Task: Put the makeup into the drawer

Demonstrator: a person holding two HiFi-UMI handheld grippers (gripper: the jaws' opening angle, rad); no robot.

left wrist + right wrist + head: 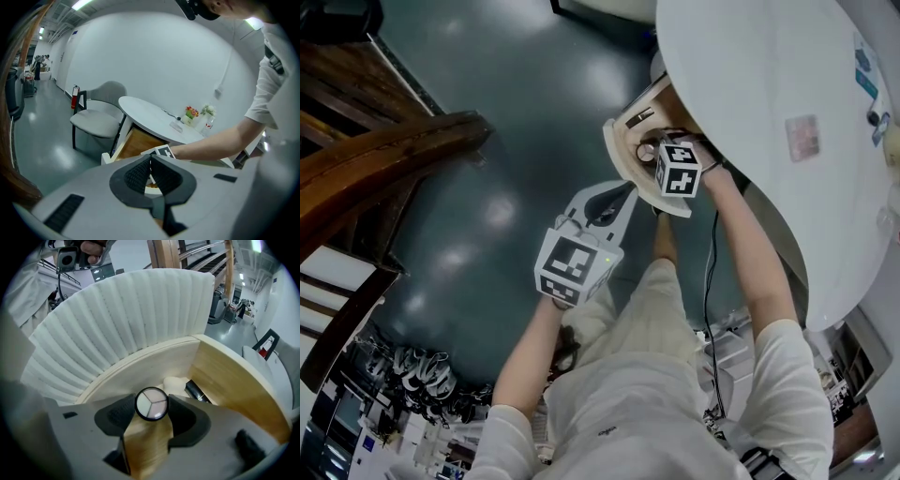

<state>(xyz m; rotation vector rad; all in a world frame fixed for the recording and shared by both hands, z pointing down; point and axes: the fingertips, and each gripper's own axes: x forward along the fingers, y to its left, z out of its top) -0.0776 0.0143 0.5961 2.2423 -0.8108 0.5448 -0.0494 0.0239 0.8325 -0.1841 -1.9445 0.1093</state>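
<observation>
Right tongs (151,403): Both jaws squeeze the round makeup case, one jaw on each side. The tongs point down into the drawer.
Round makeup case (151,404): It has a black rim and three pale colours inside, cut like pie slices. It sits right at the tips of the right tongs, over the wood floor of the drawer. I cannot tell if it touches the floor.
Drawer (234,380): It is pulled out from under the table. Its wood floor lies under the jaws of the right tongs and a wood wall stands on their right.
Ribbed white front (117,319): It curves around just past the tips of the right tongs.
Cream lump (176,382): It lies in the drawer just past the case, near the right jaw.
Black tube (197,392): It lies in the drawer beside the cream lump, just to the right of the right jaw.
Left tongs (150,164): The jaws are closed together with nothing between them. They wait near the drawer and point at it.
White table (150,115): It is round and stands past the tips of the left tongs, right over the drawer.
Grey chair (96,122): It stands to the left of the left tongs, beside the table.
Flowers (191,112): They stand on the table, far past the left tongs.
</observation>
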